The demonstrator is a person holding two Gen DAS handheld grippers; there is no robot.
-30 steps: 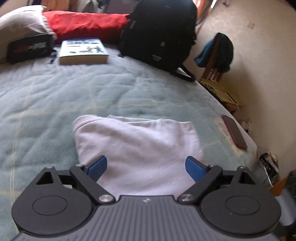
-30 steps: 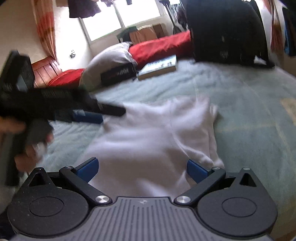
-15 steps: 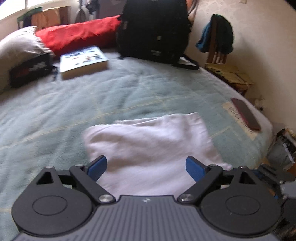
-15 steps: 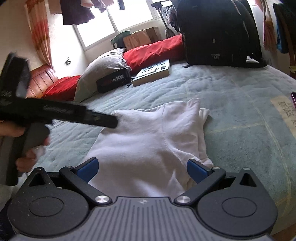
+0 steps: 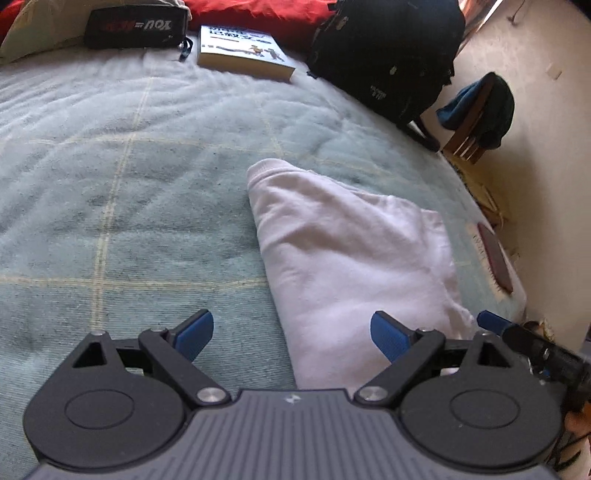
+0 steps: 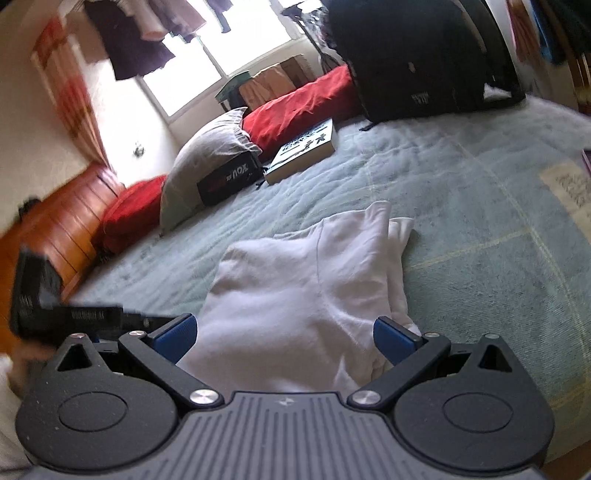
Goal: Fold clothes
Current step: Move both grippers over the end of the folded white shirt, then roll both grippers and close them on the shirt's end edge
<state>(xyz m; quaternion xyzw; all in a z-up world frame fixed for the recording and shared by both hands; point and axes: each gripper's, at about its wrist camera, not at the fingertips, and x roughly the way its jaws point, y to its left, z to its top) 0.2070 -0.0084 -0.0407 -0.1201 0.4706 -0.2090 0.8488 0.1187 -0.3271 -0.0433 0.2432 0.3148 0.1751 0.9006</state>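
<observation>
Left gripper (image 5: 291, 334): jaws spread wide, nothing between the blue pads; it hangs over the bedspread with its right pad above the near-left edge of the white garment.
Right gripper (image 6: 286, 338): jaws also wide apart and empty, poised above the near end of the white garment; in the left wrist view only one blue tip and part of its black body show at the right edge.
White garment (image 5: 354, 258): lies folded on the bedspread toward the bed's right side, a rounded ribbed corner pointing away, layered edges showing at its far end (image 6: 391, 229) in the right wrist view.
Bedspread (image 5: 129, 177): pale green, fuzzy, crossed by thin yellowish lines; it covers the whole bed.
Paper slip (image 6: 569, 188): printed sheet lying on the bedspread near the right edge, with a dark red flat object (image 5: 495, 258) on it.
Book (image 5: 243, 50): lies flat, well beyond the garment, near the head of the bed.
Black pouch (image 5: 136, 27): just left of the book, red and white lettering on it, leaning against a grey pillow (image 6: 207, 162).
Red cushion (image 6: 303, 107): behind the book, along the head of the bed.
Black backpack (image 5: 388, 55): stands on the far right corner of the bed, just beside the book.
Chair (image 5: 476, 118): off the bed by the wall, dark clothes draped over it.
</observation>
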